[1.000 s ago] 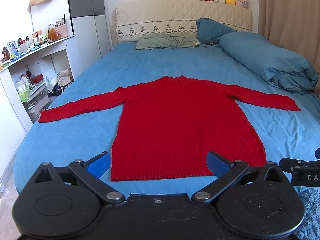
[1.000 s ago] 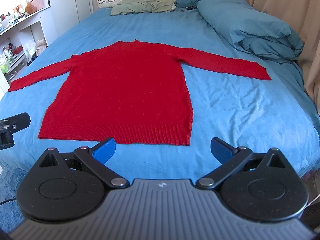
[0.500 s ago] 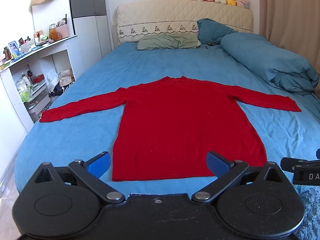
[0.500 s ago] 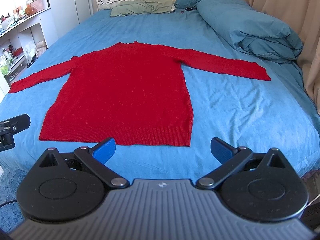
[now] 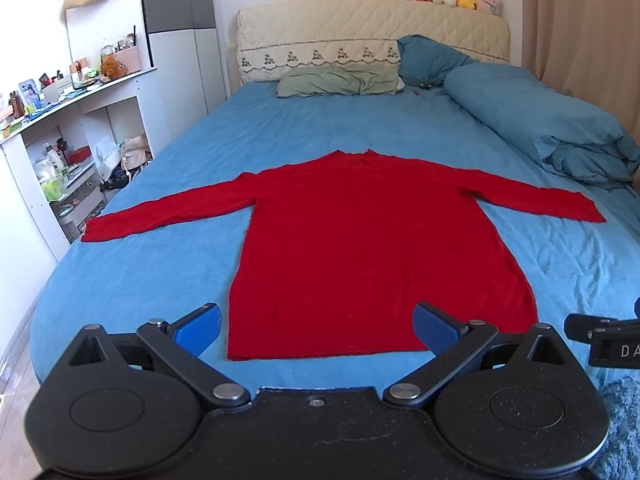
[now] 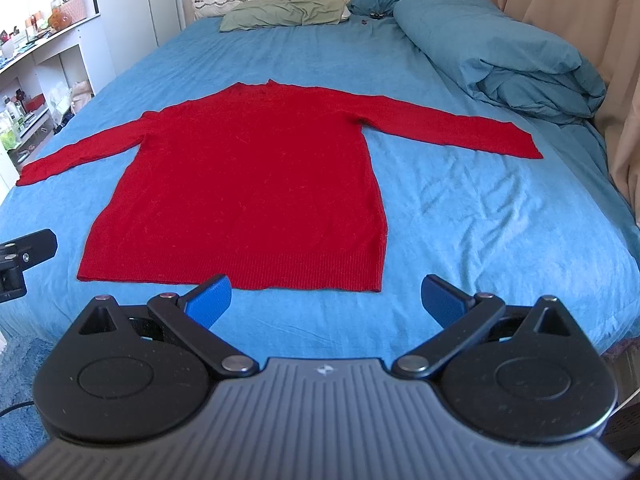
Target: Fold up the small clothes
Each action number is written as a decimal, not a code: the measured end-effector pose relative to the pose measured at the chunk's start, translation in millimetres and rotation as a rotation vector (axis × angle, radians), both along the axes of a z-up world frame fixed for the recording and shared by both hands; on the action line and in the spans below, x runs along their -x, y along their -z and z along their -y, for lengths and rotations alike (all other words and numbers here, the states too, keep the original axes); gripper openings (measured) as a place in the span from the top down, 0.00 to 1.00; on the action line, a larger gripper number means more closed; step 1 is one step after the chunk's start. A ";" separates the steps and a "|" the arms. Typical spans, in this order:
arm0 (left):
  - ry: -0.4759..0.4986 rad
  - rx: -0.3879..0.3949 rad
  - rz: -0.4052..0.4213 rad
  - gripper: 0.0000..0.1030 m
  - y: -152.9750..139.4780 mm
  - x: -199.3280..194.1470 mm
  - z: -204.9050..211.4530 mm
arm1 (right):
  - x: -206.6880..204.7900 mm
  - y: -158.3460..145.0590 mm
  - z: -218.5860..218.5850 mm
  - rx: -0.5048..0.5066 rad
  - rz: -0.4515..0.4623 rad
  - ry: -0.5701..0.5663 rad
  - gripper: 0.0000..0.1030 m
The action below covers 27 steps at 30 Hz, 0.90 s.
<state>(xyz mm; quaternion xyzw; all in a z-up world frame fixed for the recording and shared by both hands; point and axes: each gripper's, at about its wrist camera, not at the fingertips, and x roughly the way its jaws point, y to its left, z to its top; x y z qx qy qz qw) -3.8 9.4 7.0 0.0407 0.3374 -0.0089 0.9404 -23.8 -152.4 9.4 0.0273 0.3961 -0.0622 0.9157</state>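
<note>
At the bottom of each frame I see my left gripper (image 5: 316, 326) and right gripper (image 6: 326, 298) spread wide, holding nothing. Above them, mid-frame, the red sweater (image 5: 368, 256) lies flat on the blue bed (image 5: 140, 264), sleeves outstretched.

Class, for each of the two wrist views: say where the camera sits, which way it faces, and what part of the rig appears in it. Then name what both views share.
Left wrist: behind the open left gripper, at the bed's foot, facing the headboard; the other gripper's edge shows at right.
Right wrist: behind the open right gripper, further right, facing likewise.
Shared: red sweater lying flat on the blue bed.
</note>
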 end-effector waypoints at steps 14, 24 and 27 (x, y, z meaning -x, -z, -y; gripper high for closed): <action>0.077 0.066 0.044 0.00 -30.4 -71.4 23.2 | -42.7 -32.4 69.4 -0.015 0.095 0.092 0.00; 0.187 0.069 0.058 0.00 -29.5 -220.0 84.4 | -160.7 -3.8 218.2 -0.068 0.107 0.281 0.00; 0.218 0.061 0.020 0.00 -11.8 -270.8 111.2 | -193.6 24.0 263.6 -0.112 0.124 0.328 0.00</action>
